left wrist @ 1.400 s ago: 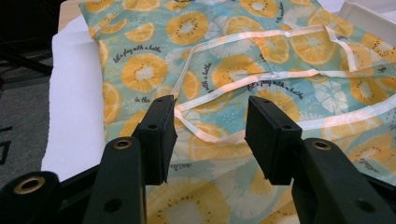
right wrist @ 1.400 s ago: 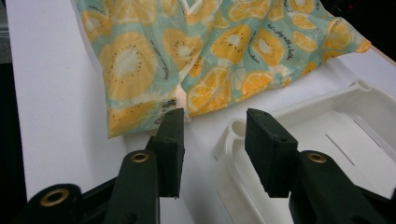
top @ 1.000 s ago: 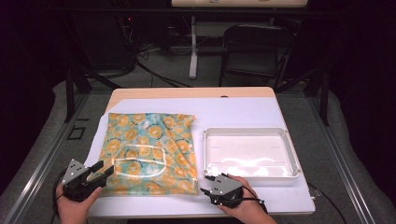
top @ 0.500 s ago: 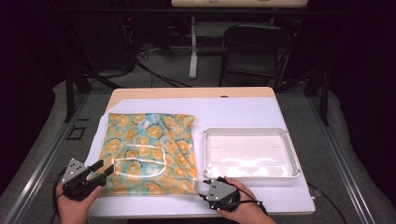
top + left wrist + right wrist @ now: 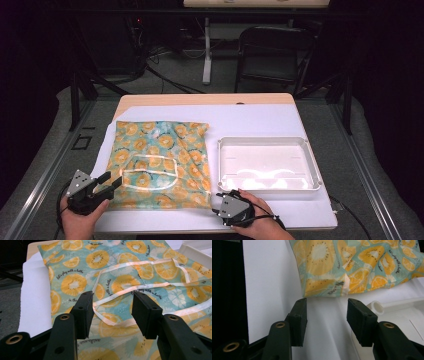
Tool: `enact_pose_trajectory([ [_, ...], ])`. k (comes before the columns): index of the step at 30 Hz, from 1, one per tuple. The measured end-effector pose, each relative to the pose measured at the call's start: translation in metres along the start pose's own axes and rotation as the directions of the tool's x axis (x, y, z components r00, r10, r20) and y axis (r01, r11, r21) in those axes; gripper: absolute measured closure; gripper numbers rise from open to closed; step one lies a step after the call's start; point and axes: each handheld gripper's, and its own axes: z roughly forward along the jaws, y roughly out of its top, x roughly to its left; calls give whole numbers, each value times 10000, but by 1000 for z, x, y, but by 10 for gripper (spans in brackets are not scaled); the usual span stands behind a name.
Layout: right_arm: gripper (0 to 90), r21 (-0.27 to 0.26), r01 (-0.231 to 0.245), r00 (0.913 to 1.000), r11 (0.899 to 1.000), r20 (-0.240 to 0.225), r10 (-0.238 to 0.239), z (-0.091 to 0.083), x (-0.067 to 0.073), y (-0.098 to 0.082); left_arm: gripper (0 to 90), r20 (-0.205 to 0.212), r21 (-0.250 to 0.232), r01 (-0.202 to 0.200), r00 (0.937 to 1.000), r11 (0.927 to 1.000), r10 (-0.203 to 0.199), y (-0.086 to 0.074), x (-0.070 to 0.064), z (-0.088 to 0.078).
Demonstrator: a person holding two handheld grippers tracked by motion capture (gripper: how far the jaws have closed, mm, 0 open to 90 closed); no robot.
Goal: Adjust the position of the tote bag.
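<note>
Fabric bag [image 5: 160, 162] lies flat between two open tools, tray [image 5: 310, 155] beside.

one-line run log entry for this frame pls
left gripper: open, over bag near strap | right gripper: just opened, nothing between fingers, short of bag corner | tray: empty

Fruit-print cloth [image 5: 130, 272]: repeated script "let's play with a butter"
</note>
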Motion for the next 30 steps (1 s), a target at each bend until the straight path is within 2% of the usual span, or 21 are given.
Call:
enact_pose_trajectory([
  [7, 507, -14, 351, 9994, 9994, -12, -351, 5, 1, 3, 512, -131, -60, 92, 9999, 9999, -93, -2, 2, -4],
  [15, 500, -236, 475, 9989, 9986, 78, -473, 10, 3, 7, 512, -232, -30, 98, 9997, 9999, -99, -5, 2, -9],
  [21, 499, -240, 983, 9951, 9949, 53, -982, 16, 4, 14, 512, -451, -76, 257, 9986, 9996, -260, -10, 4, -18],
  [30, 516, -300, 1342, 9908, 9905, 191, -1337, 26, 5, 19, 513, -689, -96, 421, 9967, 9991, -427, -15, 5, -26],
])
